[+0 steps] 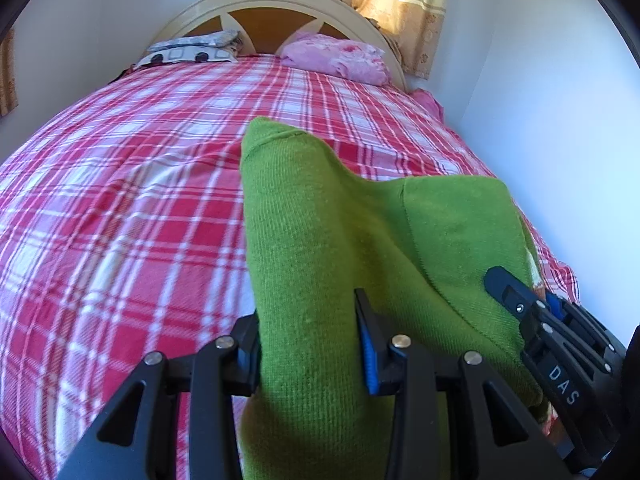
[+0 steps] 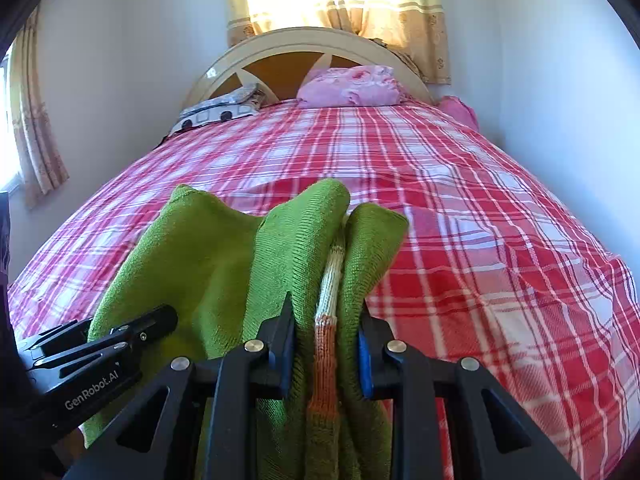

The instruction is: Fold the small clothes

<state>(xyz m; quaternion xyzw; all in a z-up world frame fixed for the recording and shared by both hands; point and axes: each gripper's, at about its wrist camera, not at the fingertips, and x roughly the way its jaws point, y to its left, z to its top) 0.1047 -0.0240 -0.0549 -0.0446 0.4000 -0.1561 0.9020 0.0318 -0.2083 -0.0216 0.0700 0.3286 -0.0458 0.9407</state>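
- Both grippers are clamped on the green knit garment (image 1: 320, 240): our left gripper (image 1: 308, 344) pinches a thick fold, our right gripper (image 2: 326, 344) a bunch showing an orange-and-cream stripe.
- We hold it raised over the plaid bed (image 1: 120, 200), pillows at twelve o'clock.
- We judge this the carry-over step of a fold; next, lower both edges evenly before letting go.

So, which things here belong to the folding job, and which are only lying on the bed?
Belong to the job:
- green knitted garment, held up over the bed
- left gripper, shut on it
- right gripper, shut on it

Only lying about:
- pink pillow
- patterned pillow
- red plaid bedsheet
- curtain
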